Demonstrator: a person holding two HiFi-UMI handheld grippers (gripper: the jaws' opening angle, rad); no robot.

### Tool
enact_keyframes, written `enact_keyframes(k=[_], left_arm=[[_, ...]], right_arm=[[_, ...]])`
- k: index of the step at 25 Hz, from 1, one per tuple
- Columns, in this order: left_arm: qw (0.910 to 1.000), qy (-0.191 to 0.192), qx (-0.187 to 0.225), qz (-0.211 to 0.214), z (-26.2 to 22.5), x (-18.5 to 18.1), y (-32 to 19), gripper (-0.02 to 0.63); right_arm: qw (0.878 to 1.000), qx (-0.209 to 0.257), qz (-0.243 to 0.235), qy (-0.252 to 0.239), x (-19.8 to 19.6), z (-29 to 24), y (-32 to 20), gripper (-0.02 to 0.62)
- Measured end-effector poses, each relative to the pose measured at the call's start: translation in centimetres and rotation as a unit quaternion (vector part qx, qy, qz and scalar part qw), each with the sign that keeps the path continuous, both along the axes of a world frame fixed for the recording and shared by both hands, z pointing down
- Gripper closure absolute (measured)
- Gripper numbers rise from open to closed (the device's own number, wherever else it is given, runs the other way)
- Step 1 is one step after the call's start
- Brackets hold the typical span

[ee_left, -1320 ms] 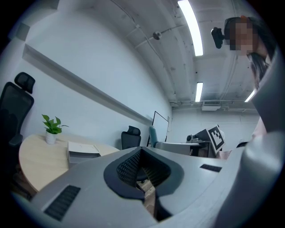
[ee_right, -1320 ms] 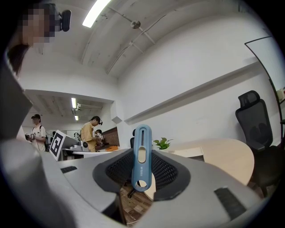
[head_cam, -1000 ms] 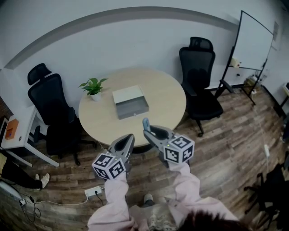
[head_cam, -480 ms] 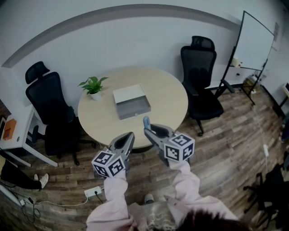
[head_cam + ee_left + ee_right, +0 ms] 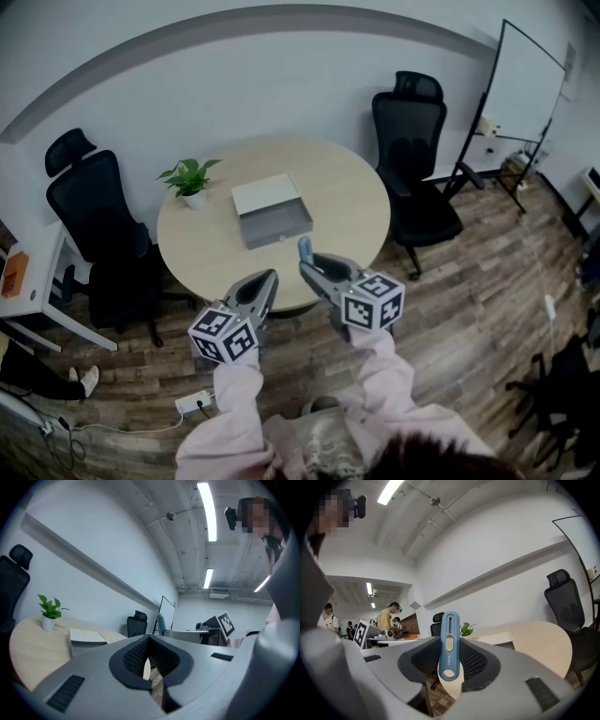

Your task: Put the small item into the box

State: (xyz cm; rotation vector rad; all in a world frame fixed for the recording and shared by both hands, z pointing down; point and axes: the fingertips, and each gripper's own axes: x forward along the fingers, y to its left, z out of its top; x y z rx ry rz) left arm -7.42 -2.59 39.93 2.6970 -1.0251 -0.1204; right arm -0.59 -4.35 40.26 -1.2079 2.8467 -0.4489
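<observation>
The right gripper (image 5: pixel 312 272) is clamped on a small blue cutter (image 5: pixel 449 646), which stands upright between its jaws with the ringed end down. The left gripper (image 5: pixel 147 660) has its jaws together with nothing between them. Both are held side by side at the near edge of the round table (image 5: pixel 352 202), the left one short of it over the wooden floor (image 5: pixel 469 309). The grey box (image 5: pixel 272 212) lies open near the middle of the table, well apart from the cutter, with a potted plant (image 5: pixel 190 181) beside it at the left edge.
</observation>
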Motion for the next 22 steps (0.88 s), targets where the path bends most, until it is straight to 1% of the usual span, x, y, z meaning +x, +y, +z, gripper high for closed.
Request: enact_keyframes(k=[9,22], left_arm=[[1.0,0.0,-0.004,0.007,0.3,-0.2,-0.8,0.597],[0.9996,0.008,-0.028,-0.006,2.3,-1.0,-3.0,0.597]], right_arm=[[1.0,-0.008,0.007,0.001,-0.3,0.4,-1.0,0.457],[1.0,-0.03,0.003,0.003,-0.7,2.1,-3.1,0.457]])
